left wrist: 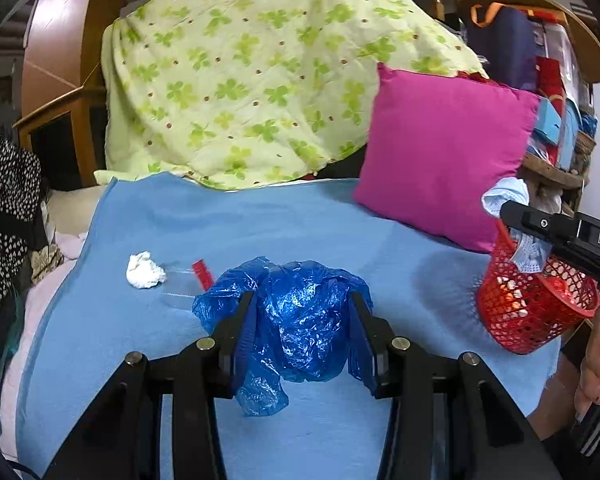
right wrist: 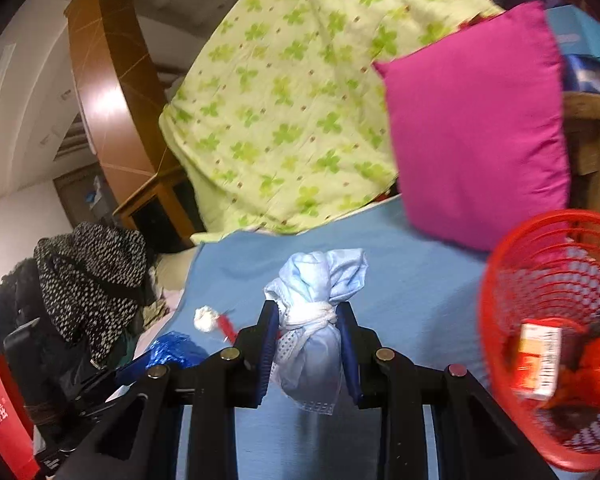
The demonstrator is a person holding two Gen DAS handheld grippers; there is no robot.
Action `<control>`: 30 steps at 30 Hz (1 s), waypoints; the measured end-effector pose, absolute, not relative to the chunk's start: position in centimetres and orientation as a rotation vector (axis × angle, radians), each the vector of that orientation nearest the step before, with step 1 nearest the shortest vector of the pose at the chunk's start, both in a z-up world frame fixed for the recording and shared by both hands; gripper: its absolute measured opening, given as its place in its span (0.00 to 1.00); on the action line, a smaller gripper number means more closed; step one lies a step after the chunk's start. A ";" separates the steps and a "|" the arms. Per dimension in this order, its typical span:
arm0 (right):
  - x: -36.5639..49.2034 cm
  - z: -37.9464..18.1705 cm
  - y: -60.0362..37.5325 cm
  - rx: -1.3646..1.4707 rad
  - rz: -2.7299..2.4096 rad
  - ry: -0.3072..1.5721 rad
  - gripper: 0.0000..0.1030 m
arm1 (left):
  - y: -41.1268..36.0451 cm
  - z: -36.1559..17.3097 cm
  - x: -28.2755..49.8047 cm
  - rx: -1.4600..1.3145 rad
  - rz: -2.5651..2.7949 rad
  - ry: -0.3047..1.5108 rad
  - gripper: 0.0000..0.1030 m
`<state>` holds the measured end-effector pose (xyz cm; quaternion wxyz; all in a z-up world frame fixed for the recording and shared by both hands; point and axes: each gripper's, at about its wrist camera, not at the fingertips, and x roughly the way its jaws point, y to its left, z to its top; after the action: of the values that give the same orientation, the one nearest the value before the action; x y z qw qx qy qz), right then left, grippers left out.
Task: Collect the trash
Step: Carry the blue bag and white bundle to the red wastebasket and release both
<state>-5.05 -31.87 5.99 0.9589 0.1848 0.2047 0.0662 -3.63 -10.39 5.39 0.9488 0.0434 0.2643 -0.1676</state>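
you're in a lived-in home, a bedroom by the look of it: ahead of your jaws a bed under a blue blanket point(left wrist: 300, 220), a clover-print quilt point(left wrist: 240, 80), a magenta pillow point(left wrist: 444, 152) to the right, clothes point(right wrist: 92, 280) piled left, wooden cabinet point(right wrist: 112, 92) behind.

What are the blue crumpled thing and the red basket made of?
The blue crumpled thing looks like thin plastic film: glossy, translucent, finely creased. The red basket seems to be moulded plastic: a rigid lattice of small holes with a smooth rim.
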 end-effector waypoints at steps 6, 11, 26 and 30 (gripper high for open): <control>-7.8 6.9 -35.3 0.396 0.078 0.349 0.30 | -12.9 7.4 -5.2 0.130 -0.351 0.508 0.45; -8.5 6.8 -38.3 0.418 0.037 0.331 0.30 | -15.6 8.7 -5.9 0.151 -0.377 0.496 0.45; -11.6 6.2 -48.4 0.691 -0.047 0.258 0.32 | -24.2 11.6 -5.9 0.043 -0.675 0.555 0.45; -12.5 5.8 -50.8 0.753 -0.076 0.239 0.33 | -27.4 12.0 -6.3 0.067 -0.736 0.548 0.46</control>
<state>-12.46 -50.75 5.77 0.9223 0.3665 0.1165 -0.0370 -6.33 -27.37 12.00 0.8960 0.0324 0.2647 -0.3550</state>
